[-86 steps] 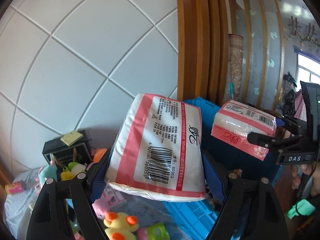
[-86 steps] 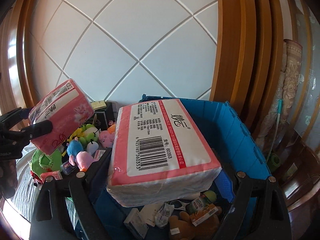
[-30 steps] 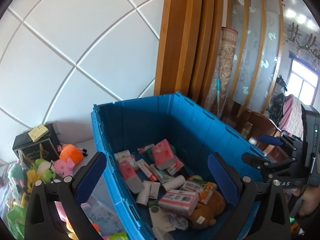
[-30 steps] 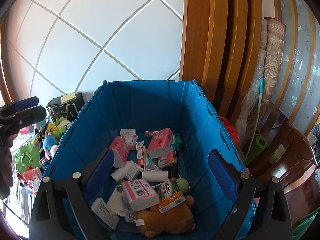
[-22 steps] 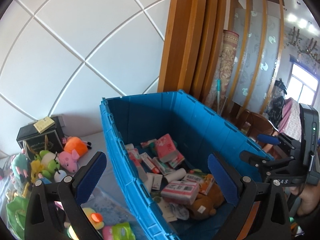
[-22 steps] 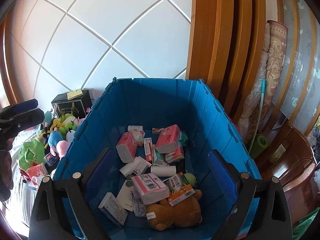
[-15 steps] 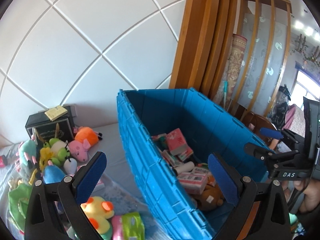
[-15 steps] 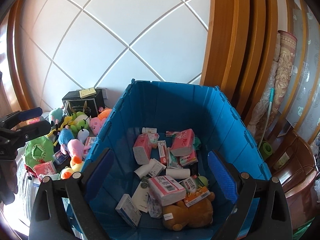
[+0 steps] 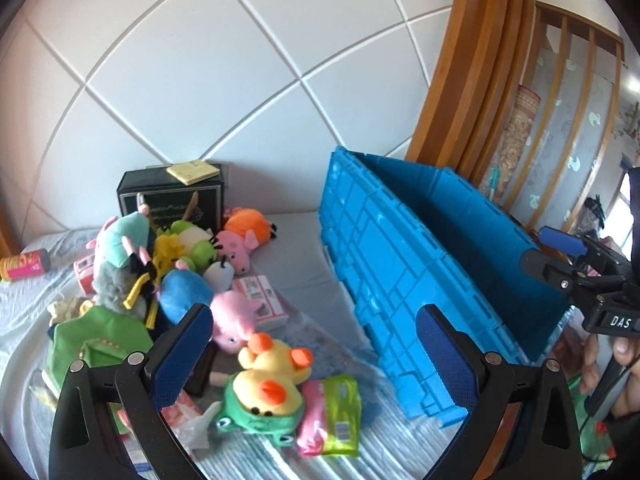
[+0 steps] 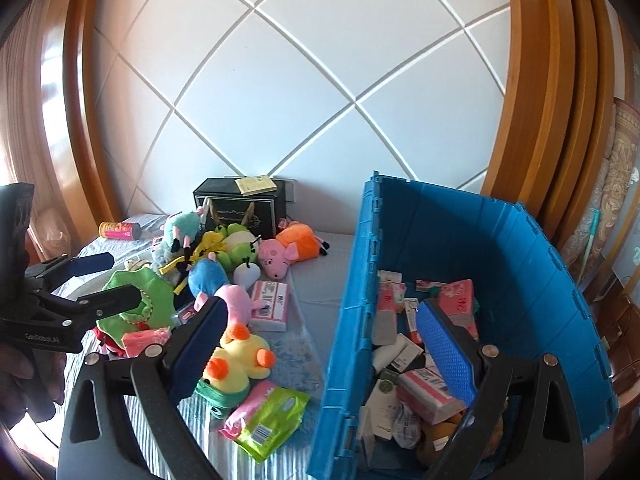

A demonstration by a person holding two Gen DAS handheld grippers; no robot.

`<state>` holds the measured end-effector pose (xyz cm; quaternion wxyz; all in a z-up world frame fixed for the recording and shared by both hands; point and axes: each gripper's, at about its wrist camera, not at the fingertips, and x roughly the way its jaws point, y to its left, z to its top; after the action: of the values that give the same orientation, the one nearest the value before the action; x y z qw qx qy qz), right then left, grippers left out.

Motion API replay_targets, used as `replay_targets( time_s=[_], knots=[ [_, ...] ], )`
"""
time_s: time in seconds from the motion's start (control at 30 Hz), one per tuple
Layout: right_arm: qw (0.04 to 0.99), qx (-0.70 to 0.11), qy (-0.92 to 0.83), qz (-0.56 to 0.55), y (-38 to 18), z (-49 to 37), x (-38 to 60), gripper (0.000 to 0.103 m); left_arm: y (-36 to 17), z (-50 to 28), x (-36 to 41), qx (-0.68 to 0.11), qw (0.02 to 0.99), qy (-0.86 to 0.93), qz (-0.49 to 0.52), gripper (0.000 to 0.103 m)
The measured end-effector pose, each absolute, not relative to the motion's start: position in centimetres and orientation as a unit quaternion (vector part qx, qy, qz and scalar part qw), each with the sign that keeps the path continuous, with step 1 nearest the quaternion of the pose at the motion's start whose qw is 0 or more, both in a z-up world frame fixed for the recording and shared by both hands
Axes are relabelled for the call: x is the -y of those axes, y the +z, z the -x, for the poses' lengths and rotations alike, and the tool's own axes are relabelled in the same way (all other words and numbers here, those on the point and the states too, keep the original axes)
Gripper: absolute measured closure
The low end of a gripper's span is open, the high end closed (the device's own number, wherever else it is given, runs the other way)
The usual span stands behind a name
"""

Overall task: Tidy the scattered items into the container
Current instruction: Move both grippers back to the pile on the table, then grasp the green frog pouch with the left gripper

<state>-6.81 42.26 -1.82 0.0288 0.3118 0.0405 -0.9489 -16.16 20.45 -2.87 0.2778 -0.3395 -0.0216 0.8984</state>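
Big blue crate (image 10: pixel 532 280) sits right of the striped desk (image 10: pixel 316 284), already holding tissue packs (image 10: pixel 456 300). Beside it, plush toys scattered: yellow duck (image 9: pixel 276 376) nearest, green-pink wipes pack (image 9: pixel 332 416) just beside it. Left tool (image 9: pixel 316 352) hangs above them, pads wide apart, empty. Right tool (image 10: pixel 324 348) straddles the crate's wall, also spread, empty.

Both wrist views look down from above (left nearer the toys), sharing the blue crate (image 9: pixel 404 264) (image 10: pixel 532 256) and yellow duck (image 9: pixel 272 376) (image 10: pixel 236 360)
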Motion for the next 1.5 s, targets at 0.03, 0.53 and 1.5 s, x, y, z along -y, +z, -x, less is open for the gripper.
replay_targets(
  time_s=[0.03, 0.53, 1.5],
  knots=[
    [0.033, -0.045, -0.948, -0.315, -2.0, 7.0, -41.2, 0.007, -3.3, 16.3, -19.2, 0.024, 0.27, 0.9, 0.342, 0.0],
    [0.067, -0.084, -0.932, -0.346, -5.4, 9.6, -27.5, 0.007, -10.6, 20.7, -3.1, 0.047, 0.19, 0.902, 0.386, 0.0],
    [0.02, -0.087, -0.912, -0.401, -8.0, 10.9, -21.0, 0.007, -26.8, 31.2, 4.7, 0.051, 0.164, 0.844, 0.509, 0.001]
  ],
)
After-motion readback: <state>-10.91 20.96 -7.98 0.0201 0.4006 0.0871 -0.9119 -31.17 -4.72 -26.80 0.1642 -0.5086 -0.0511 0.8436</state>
